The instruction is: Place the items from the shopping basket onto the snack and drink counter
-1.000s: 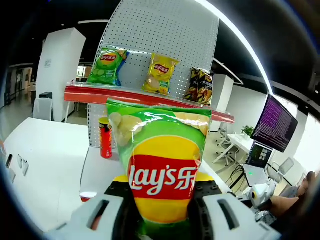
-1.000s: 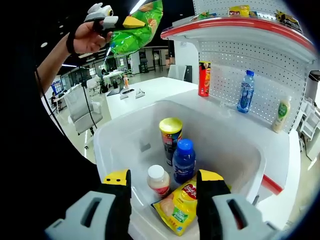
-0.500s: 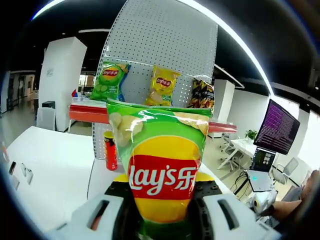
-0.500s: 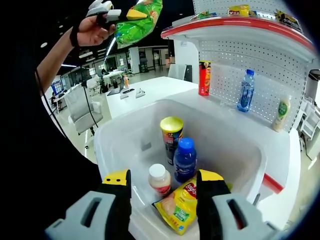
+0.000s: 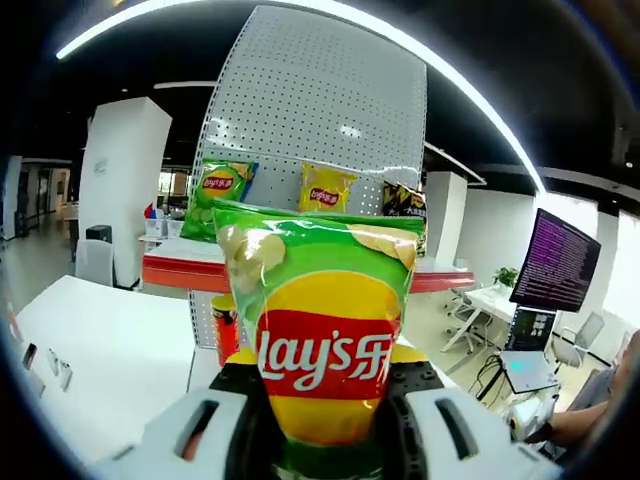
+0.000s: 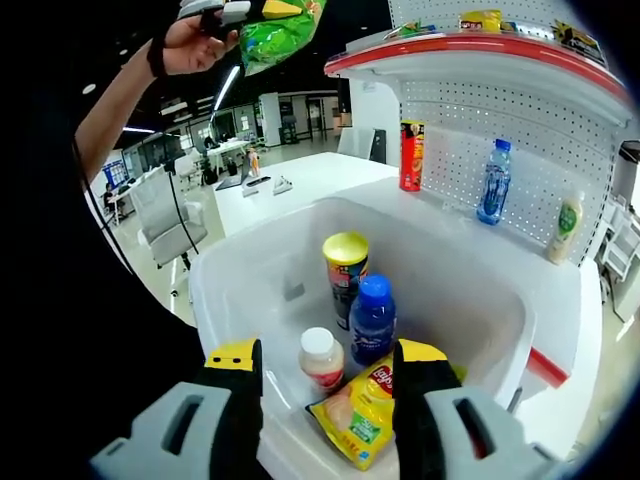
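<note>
The left gripper, clamped on the green chip bag, has risen higher over the past second, toward the top of the right gripper view. In the left gripper view, the red shelf now sits lower behind the bag, half hiding the red can.

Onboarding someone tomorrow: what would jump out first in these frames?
The green Lay's chip bag clamped in the left claw, held up before the red-edged top shelf with its three chip bags. Next, the white basket under the open right claw, holding a blue bottle and a yellow-lidded can.
</note>
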`<state>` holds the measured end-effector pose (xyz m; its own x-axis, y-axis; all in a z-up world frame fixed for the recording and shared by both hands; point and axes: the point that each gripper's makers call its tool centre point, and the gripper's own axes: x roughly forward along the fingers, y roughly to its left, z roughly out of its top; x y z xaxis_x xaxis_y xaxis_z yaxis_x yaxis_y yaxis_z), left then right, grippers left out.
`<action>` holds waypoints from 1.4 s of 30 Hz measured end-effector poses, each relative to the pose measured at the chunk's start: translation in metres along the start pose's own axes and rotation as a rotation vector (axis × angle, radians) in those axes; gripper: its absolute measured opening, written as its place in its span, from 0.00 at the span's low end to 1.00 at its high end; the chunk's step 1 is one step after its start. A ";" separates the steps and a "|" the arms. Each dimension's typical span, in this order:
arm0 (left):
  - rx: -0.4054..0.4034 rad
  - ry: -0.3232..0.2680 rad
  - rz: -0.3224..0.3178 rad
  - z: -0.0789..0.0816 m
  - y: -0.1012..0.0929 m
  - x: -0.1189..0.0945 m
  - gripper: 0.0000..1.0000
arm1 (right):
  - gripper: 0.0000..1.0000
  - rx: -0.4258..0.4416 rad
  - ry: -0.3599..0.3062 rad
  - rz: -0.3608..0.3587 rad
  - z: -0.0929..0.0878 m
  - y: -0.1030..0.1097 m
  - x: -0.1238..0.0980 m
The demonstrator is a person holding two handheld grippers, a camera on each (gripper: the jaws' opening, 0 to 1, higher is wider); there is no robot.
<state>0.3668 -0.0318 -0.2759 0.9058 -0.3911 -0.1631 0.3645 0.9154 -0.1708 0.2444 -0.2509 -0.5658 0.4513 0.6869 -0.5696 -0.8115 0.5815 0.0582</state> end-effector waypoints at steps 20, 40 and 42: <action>0.022 -0.050 0.019 0.033 0.014 0.028 0.36 | 0.51 0.017 -0.002 -0.030 -0.003 -0.007 -0.004; 0.055 -0.126 0.054 0.080 0.038 0.043 0.36 | 0.50 0.031 -0.008 -0.051 -0.002 -0.013 -0.003; 0.060 -0.132 0.061 0.083 0.041 0.045 0.36 | 0.50 0.034 -0.008 -0.054 -0.002 -0.014 -0.002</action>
<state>0.4409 -0.0040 -0.2094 0.9456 -0.3226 -0.0416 0.3169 0.9425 -0.1057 0.2538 -0.2610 -0.5668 0.4973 0.6577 -0.5657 -0.7731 0.6319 0.0551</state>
